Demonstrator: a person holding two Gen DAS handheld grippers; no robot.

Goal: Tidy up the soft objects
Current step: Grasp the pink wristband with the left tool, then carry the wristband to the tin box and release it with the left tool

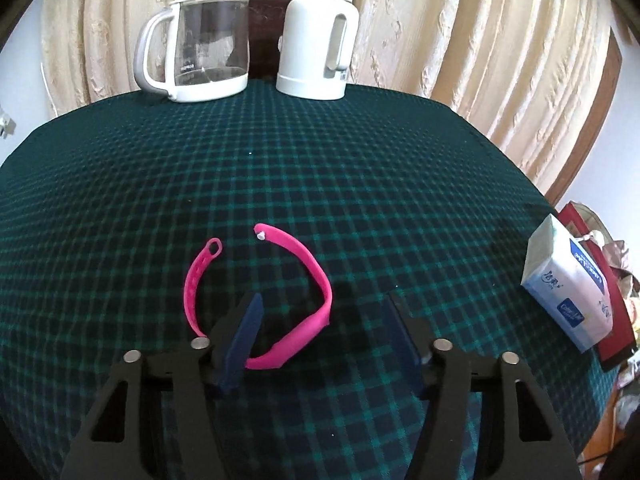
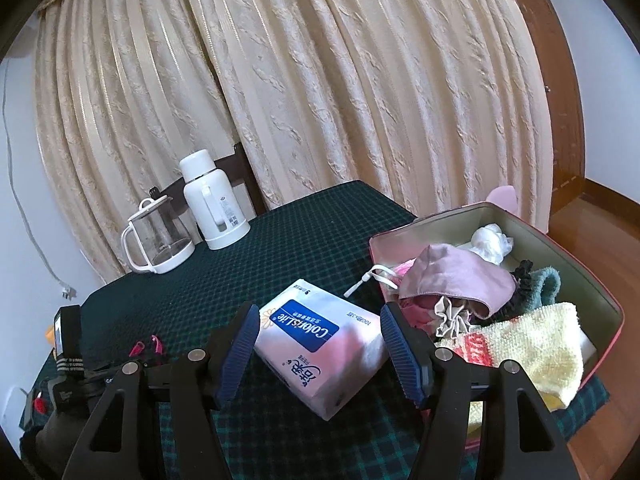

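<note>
One wristband [image 1: 298, 300], one tissue pack [image 2: 320, 340], two jugs (white) [image 1: 318, 40] [image 1: 196, 46].

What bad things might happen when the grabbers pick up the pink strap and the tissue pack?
1. The pink strap is thin and curved, lying partly outside the left gripper's open fingers, so it may slip away.
2. The tissue pack looks wide between the right gripper's fingers; it might squash or drop.
3. The box already looks full, so things may spill.
</note>
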